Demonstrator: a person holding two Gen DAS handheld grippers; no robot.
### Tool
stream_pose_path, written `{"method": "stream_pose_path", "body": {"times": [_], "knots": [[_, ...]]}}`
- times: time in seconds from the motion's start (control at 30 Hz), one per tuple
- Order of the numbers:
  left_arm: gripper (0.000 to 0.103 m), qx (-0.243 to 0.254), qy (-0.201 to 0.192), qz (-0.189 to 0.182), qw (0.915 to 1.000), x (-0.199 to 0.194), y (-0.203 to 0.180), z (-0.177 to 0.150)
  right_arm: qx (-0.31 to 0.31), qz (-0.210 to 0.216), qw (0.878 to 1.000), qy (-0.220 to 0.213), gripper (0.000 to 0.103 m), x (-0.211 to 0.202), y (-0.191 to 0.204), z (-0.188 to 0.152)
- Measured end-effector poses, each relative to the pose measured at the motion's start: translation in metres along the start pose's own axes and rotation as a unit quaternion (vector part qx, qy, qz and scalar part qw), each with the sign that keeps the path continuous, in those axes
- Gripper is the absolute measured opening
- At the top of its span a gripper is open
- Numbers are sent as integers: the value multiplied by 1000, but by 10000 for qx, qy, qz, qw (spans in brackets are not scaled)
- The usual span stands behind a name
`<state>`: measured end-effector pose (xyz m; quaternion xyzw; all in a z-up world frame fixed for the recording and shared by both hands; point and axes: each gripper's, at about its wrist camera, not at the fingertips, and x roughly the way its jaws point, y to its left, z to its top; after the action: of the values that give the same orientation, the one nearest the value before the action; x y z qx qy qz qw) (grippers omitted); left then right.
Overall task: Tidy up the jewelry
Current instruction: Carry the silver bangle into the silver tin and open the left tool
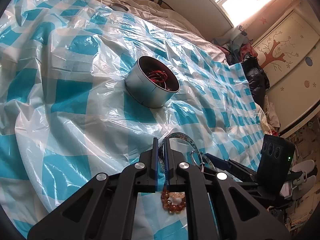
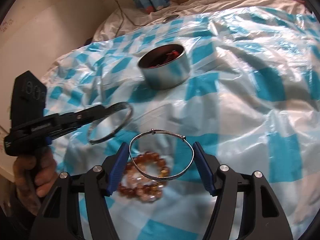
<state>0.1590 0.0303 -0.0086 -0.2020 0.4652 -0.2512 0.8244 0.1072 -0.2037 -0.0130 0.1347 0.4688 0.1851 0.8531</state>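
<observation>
Two bangles held over a bed [image 2: 140,20] draped in a blue-and-white checked plastic sheet [image 2: 250,100].

A round metal tin [image 2: 166,70] holds red jewelry. The right gripper [image 2: 161,154] has its fingers clamped on a thin silver bangle [image 2: 160,177]; the left gripper [image 1: 161,146] pinches a patterned bangle [image 1: 180,136]. An amber bead bracelet [image 2: 144,188] lies below.

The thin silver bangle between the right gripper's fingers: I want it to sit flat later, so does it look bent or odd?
Yes. The thin silver bangle looks squashed out of round, pinched between the right gripper pads, above the amber bead bracelet.
</observation>
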Motion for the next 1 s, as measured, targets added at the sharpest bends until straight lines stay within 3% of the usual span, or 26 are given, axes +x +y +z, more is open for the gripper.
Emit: {"method": "stream_pose_path", "body": {"times": [0.37, 0.73, 1.0], "knots": [[4, 75, -242, 178, 9995, -6, -2, 8, -123, -384, 9981, -467, 64, -3, -6, 11], [4, 336, -788, 372, 9956, -17, -13, 55, -422, -401, 9924, -1088, 64, -13, 10, 58], [4, 414, -740, 458, 9953, 4, -20, 76, -616, -547, 9885, -1270, 64, -11, 10, 78]]}}
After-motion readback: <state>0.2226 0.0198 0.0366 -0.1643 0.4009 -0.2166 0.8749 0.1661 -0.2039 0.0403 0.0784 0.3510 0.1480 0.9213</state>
